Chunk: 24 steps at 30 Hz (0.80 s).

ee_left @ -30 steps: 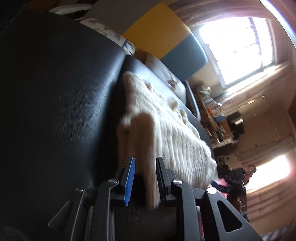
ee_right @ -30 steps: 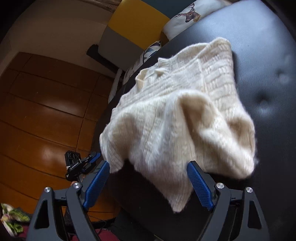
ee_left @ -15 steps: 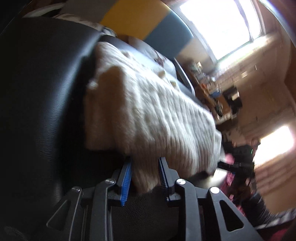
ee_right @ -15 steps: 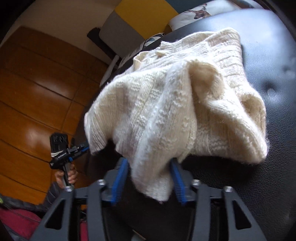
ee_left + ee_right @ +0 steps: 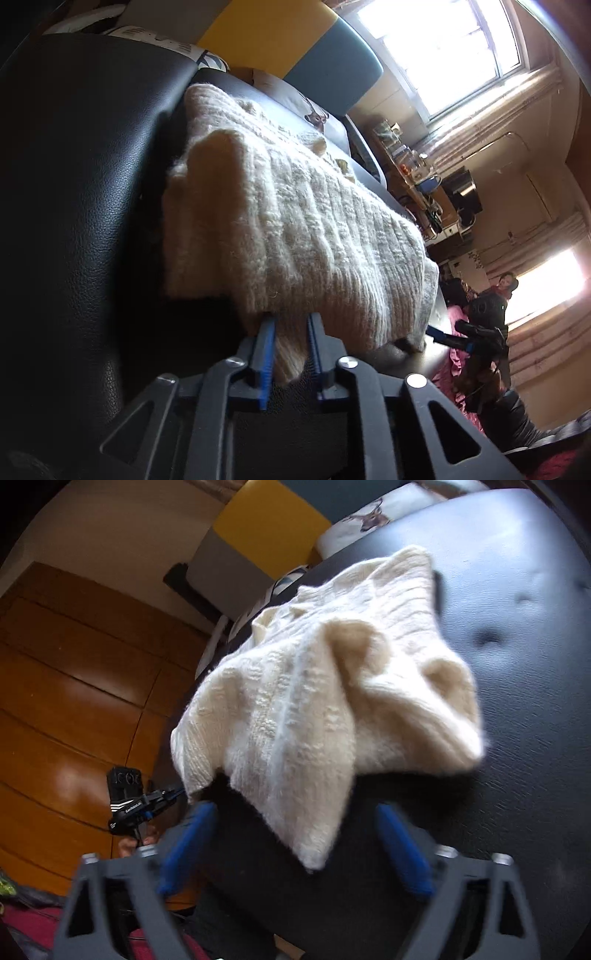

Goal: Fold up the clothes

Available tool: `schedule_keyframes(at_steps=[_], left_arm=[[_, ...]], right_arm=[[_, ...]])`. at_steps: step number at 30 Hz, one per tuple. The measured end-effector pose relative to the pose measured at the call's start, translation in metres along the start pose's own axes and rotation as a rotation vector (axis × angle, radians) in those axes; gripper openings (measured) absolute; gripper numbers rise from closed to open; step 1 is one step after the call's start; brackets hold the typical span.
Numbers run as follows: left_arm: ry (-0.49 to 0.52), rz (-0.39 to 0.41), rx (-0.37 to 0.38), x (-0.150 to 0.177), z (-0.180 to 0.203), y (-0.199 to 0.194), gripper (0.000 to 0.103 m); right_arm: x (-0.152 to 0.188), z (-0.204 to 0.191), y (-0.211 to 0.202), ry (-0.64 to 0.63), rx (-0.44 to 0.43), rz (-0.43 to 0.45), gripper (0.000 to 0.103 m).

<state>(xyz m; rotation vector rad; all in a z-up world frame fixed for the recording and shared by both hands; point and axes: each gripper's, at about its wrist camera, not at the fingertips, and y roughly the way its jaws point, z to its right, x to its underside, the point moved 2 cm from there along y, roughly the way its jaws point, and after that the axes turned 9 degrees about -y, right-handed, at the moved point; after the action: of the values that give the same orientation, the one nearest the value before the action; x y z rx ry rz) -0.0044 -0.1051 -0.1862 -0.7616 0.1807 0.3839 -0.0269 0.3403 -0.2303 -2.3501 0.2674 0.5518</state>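
Sweater: cream knit sweater (image 5: 295,236) bunched on the black leather seat (image 5: 85,206), one corner hanging toward the front edge.
Left gripper (image 5: 290,328): clamped on the sweater's hem.
Right gripper (image 5: 295,834): spread wide, gripping nothing, sweater corner dangling between the fingers.
Writing: white lettering on the far gripper's body, too blurred to read.
Cushion (image 5: 369,515): deer print, partly cut off.
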Motion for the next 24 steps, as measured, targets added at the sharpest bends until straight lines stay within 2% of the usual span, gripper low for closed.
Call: schedule_keyframes(at_steps=[3, 5, 7, 8, 9, 11, 12, 13, 14, 21, 24], left_arm=[[-0.009, 0.026, 0.002, 0.002, 0.0, -0.003, 0.02], [-0.01, 0.038, 0.008, 0.004, 0.0, -0.006, 0.022], [-0.001, 0.03, 0.008, 0.007, 0.002, -0.006, 0.023], [0.006, 0.026, 0.005, 0.007, 0.004, -0.005, 0.024], [0.014, 0.023, 0.002, 0.007, 0.006, -0.003, 0.024], [0.026, 0.012, -0.009, 0.006, 0.009, 0.004, 0.022], [0.038, 0.002, -0.015, 0.006, 0.012, 0.009, 0.019], [0.059, -0.003, -0.022, 0.007, 0.017, 0.012, 0.014], [0.078, -0.003, -0.012, 0.009, 0.022, 0.011, 0.0], [0.062, 0.126, 0.199, -0.03, 0.048, -0.028, 0.0], [0.053, 0.15, 0.197, -0.057, 0.054, -0.033, 0.0]], right_arm=[[0.003, 0.005, 0.007, 0.017, -0.041, 0.001, 0.097], [-0.001, -0.004, 0.02, -0.021, -0.053, -0.005, 0.097], [-0.005, -0.014, 0.034, -0.058, -0.039, -0.025, 0.087], [-0.006, -0.019, 0.039, -0.089, -0.019, -0.037, 0.054], [-0.006, -0.022, 0.046, -0.111, 0.031, -0.065, 0.012], [-0.003, -0.022, 0.055, -0.128, 0.081, -0.097, 0.014], [-0.003, -0.023, 0.054, -0.128, 0.079, -0.096, 0.014], [-0.003, -0.025, 0.053, -0.129, 0.076, -0.094, 0.014], [-0.003, -0.026, 0.051, -0.129, 0.074, -0.093, 0.014], [-0.036, -0.056, 0.016, -0.166, -0.046, 0.048, 0.014], [-0.064, -0.062, 0.009, -0.17, -0.064, 0.113, 0.014]])
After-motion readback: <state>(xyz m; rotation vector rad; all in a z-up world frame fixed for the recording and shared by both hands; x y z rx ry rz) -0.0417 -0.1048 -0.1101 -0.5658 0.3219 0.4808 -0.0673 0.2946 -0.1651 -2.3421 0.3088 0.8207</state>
